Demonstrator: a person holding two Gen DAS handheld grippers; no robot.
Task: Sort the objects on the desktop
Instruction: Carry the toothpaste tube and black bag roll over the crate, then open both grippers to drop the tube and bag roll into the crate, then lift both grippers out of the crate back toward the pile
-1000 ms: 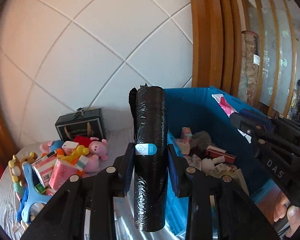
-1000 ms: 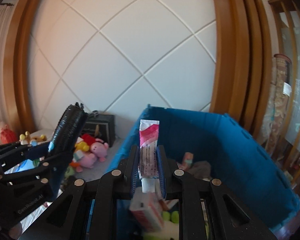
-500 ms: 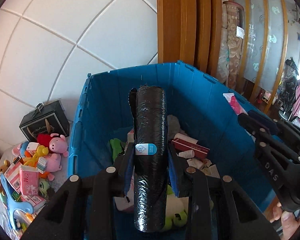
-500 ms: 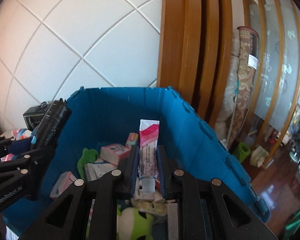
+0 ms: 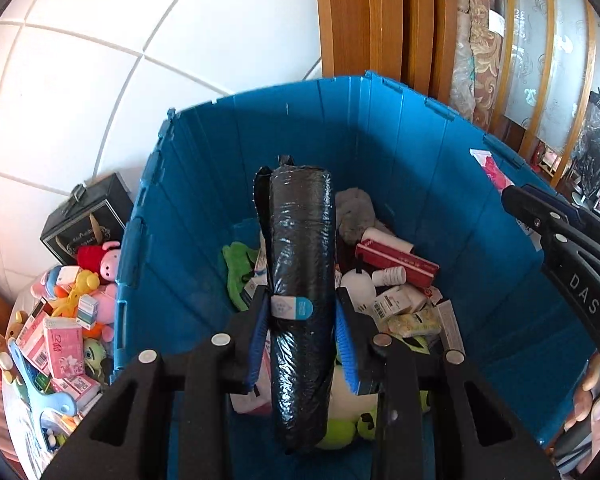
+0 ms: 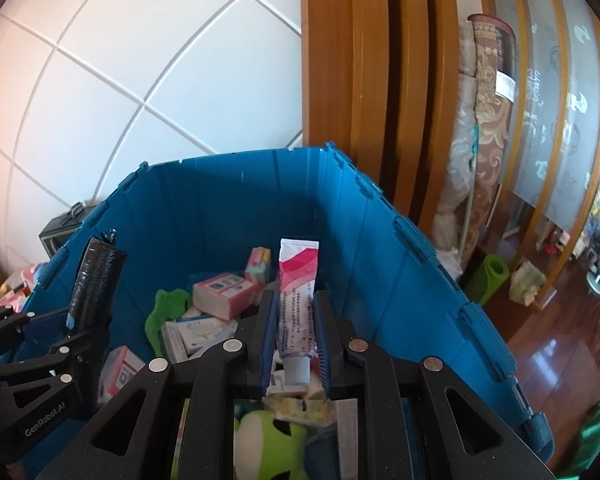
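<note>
Roll (image 5: 302, 300), black, long axis along the fingers, is clamped in the left tool (image 5: 302, 316) above the bin (image 5: 420, 152); tube (image 6: 296, 316) is pinched upright by the closed right tool (image 6: 296, 344) alongside, also over the bin.

Bin (image 5: 400, 152) centre, against wall; boxes (image 6: 224, 294) and plush toy (image 6: 268, 436) inside; toy pile (image 5: 72, 320) on tabletop left of bin.

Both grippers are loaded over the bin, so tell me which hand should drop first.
Probably right. The right gripper holds the toothpaste tube over the middle of the blue bin. The left gripper holds its black bag roll nearer the bin's left wall in the right wrist view.
</note>
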